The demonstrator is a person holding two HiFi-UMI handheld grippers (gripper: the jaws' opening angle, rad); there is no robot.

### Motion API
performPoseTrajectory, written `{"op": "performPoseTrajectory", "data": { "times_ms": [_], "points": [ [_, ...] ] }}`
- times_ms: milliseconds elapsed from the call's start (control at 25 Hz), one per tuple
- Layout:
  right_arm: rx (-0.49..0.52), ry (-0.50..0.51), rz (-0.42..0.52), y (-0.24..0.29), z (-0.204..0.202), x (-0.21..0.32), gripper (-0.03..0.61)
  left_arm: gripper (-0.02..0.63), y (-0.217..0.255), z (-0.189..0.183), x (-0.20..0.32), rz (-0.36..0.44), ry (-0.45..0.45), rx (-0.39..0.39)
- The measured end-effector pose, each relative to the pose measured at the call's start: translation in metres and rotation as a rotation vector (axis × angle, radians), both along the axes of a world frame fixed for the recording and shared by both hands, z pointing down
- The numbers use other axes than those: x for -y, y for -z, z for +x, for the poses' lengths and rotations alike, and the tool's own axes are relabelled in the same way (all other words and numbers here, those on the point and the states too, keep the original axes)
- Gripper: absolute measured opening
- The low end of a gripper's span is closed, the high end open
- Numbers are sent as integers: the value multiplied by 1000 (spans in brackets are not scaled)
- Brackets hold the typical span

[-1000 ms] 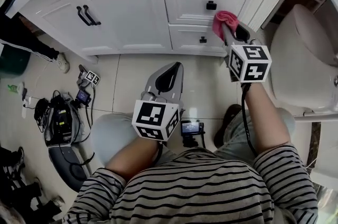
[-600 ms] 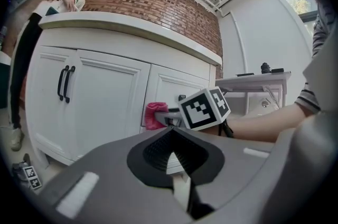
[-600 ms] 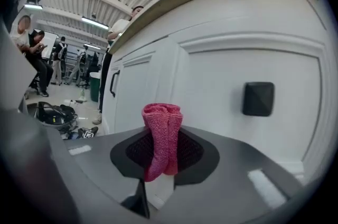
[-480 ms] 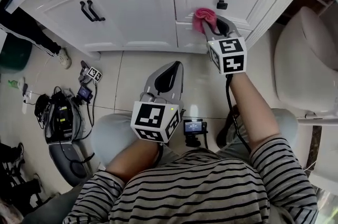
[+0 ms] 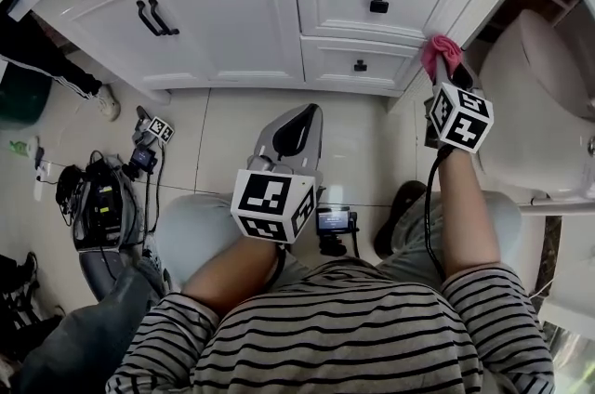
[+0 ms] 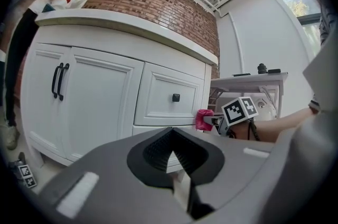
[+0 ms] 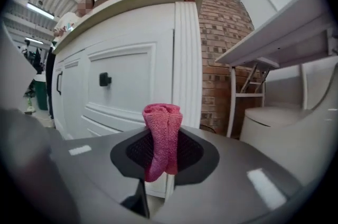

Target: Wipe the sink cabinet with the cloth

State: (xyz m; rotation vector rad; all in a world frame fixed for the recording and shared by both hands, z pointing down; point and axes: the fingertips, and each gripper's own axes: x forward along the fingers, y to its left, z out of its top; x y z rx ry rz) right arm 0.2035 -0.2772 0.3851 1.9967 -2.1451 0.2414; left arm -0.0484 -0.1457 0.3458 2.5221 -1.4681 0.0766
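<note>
Clamping cloth (image 7: 161,128), right gripper (image 5: 446,72); cabinet (image 5: 232,11) contact unclear.

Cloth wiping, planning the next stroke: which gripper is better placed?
Right. The right gripper holds the pink cloth by the cabinet corner post; the left gripper is shut, empty, farther back.

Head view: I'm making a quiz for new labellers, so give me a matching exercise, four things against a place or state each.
1 cloth
2 left claw
3 door handles
4 toilet

A black, on the cabinet doors
B right of the cabinet
C pinched in the right claw
D shut, empty, held back from the cabinet

Pairs: 1-C, 2-D, 3-A, 4-B
</note>
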Motion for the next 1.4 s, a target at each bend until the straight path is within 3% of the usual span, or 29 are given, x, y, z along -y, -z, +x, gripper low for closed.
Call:
{"op": "performPoseTrajectory", "data": {
  "times_ms": [120, 360, 480, 560, 960, 1160, 1400],
  "points": [
    [2, 155, 42, -1, -62, -10, 87, 0, 0, 2, 0, 2, -5, -3],
    [-95, 542, 93, -28, -225, -6, 87, 0, -3, -2, 1, 1, -2, 2],
    [-143, 634, 99, -47, -270, 3, 87, 0, -4, -6, 1, 3, 3, 4],
    [-174, 641, 84, -59, -277, 13, 87, 0, -6, -8, 1, 2, 3, 5],
    [-313, 448, 29, -76, -181, 31, 87, 0, -9, 0, 6, -5, -18, 7],
    [-289, 296, -5, -72, -103, 28, 87, 0, -13, 13, 6, -9, -38, 27],
    [-257, 61, -109, -80, -5, 20, 87, 0, -14, 14, 4, -16, -29, 35]
  ]
}}
